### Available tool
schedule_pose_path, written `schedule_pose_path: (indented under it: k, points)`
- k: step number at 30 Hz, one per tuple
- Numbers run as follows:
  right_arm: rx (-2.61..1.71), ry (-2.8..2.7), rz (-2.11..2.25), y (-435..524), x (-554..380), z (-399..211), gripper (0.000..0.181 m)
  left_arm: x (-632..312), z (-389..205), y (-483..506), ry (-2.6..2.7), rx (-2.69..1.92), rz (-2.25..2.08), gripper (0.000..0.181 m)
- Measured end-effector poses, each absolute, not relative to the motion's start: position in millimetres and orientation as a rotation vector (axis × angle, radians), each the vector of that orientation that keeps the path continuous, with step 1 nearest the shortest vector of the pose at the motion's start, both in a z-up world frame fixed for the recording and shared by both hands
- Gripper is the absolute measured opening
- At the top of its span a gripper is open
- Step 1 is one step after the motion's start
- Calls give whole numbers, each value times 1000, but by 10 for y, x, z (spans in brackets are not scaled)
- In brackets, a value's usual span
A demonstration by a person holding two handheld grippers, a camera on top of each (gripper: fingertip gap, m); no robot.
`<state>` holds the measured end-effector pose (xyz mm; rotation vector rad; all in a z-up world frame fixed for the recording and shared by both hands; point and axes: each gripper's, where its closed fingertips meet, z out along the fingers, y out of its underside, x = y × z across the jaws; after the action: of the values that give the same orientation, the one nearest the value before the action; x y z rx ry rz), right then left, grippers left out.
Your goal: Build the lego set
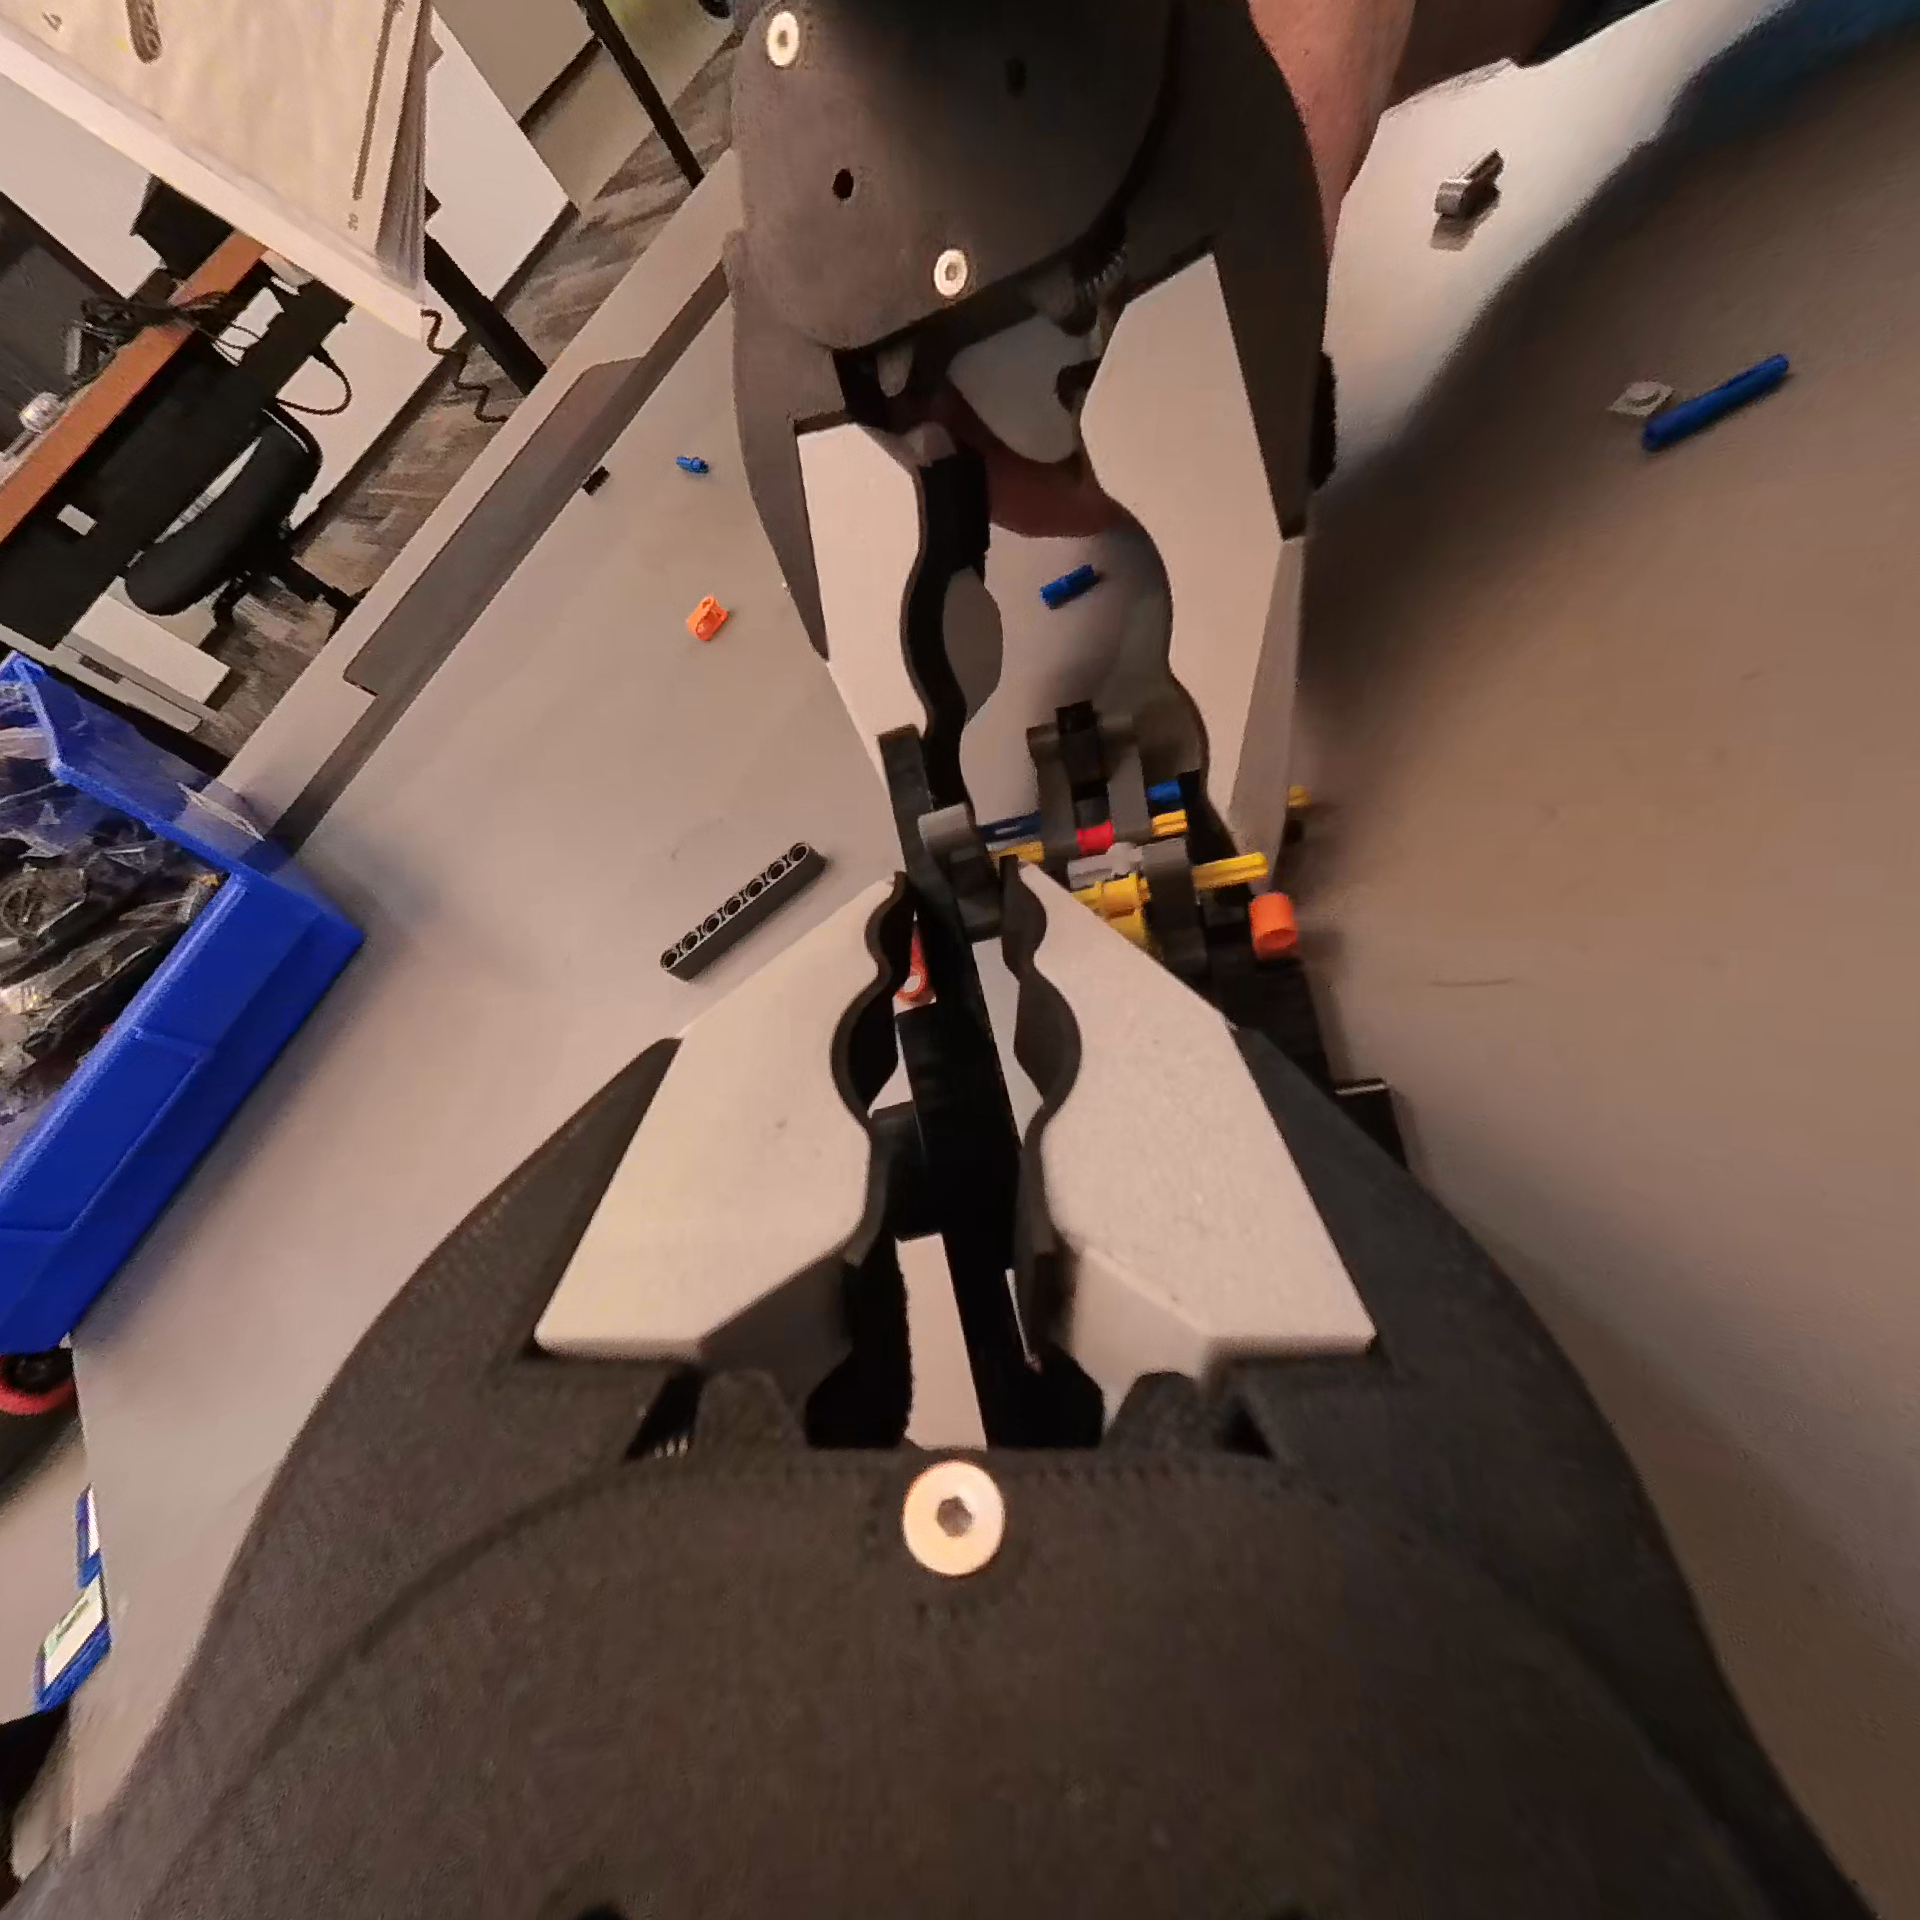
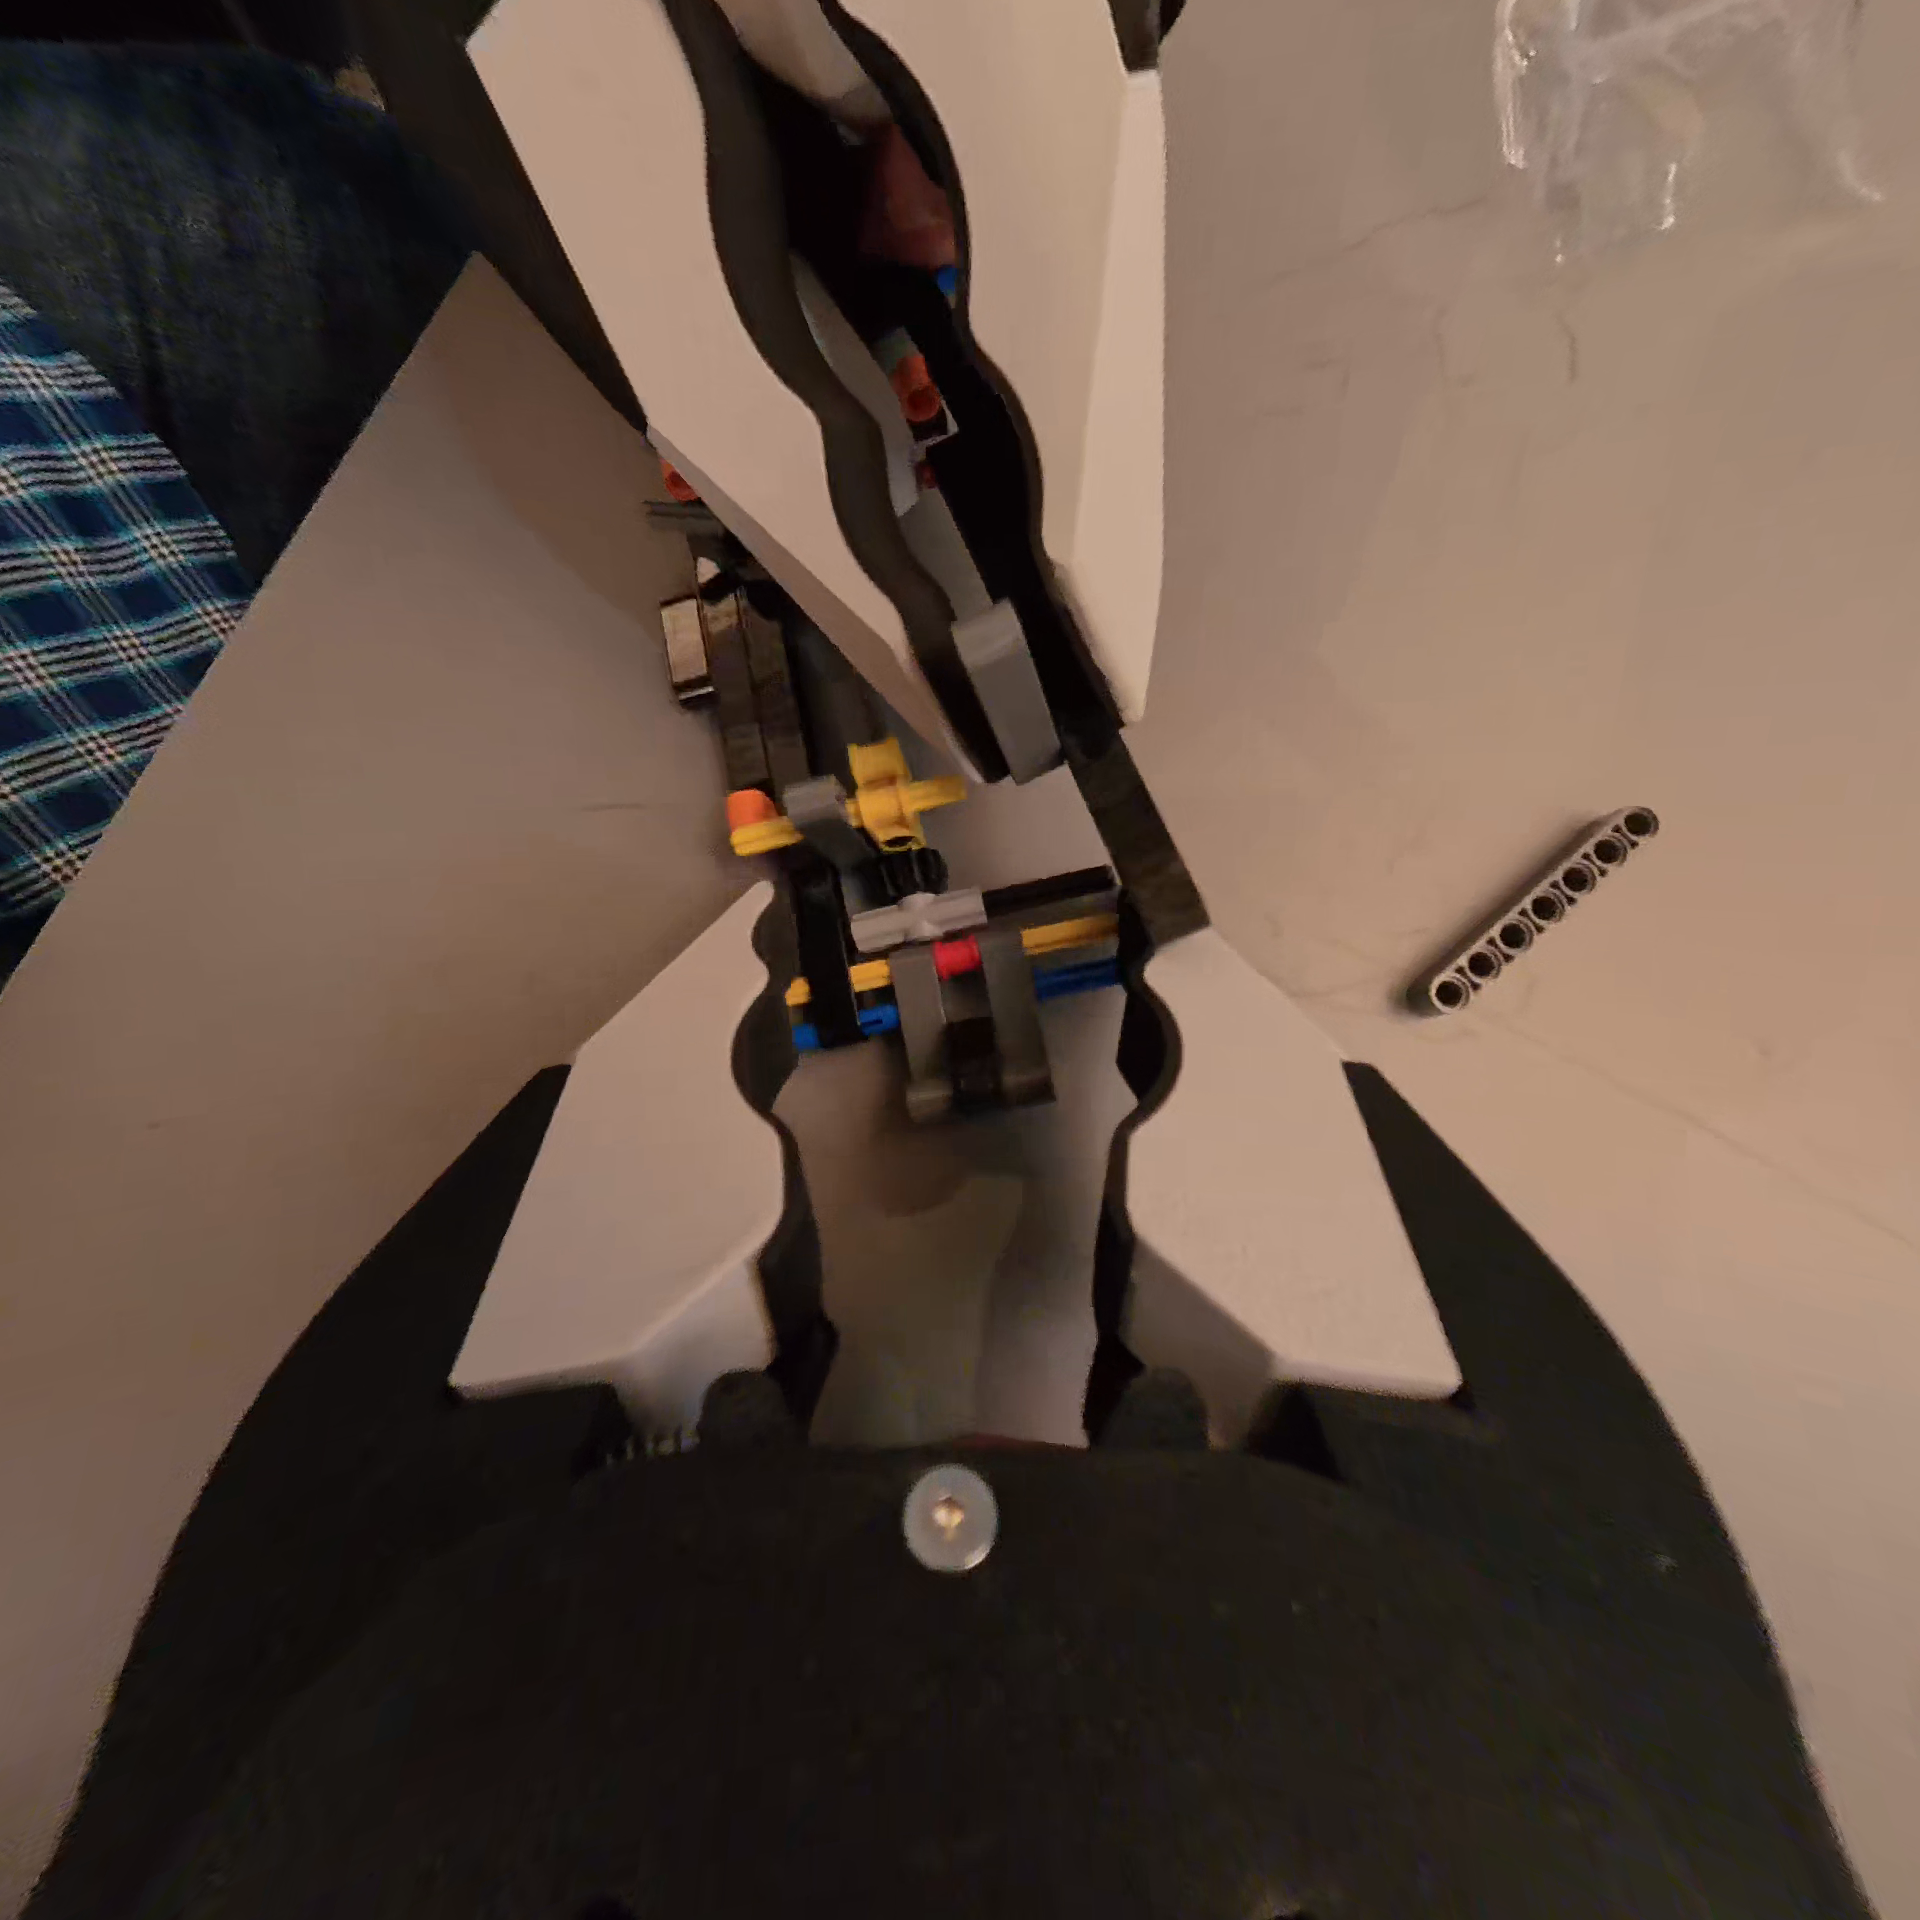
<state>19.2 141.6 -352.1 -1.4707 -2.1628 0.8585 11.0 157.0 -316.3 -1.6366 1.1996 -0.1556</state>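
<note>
My right gripper (image 2: 940, 940) is hiding much of the lego assembly (image 2: 914, 935); the blue bin (image 1: 156, 1039) is running off the left edge

A half-built lego assembly (image 2: 925, 935) of black, grey, yellow, blue and red pieces sits on the table.

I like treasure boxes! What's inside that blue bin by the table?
The blue bin holds crumpled clear plastic bags with dark pieces showing through. What those pieces are, and anything underneath, can't be seen because the bags cover them.
</note>
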Motion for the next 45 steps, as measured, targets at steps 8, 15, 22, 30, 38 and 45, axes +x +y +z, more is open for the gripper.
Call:
schedule_pose_path:
  k: [8,15,22,30,38,45]
  points:
    - [-1458,-2183,839,1373,210,-3536,58,116,-3170,1567,1206,-1634,-154,15]
    - [-1520,-2171,822,1393,228,-3505,73,128,-3165,1567,1204,-1628,-145,14]
    - [-1475,-2126,814,1410,199,-3469,63,136,-3135,1556,1195,-1612,-156,14]
    - [-1456,-2160,835,1410,211,-3459,57,143,-3130,1546,1199,-1604,-153,14]
    - [-1455,-2167,840,1371,227,-3479,53,149,-3133,1539,1203,-1603,-154,15]
    - [-1450,-2154,861,1365,229,-3477,53,153,-3136,1535,1207,-1603,-154,14]
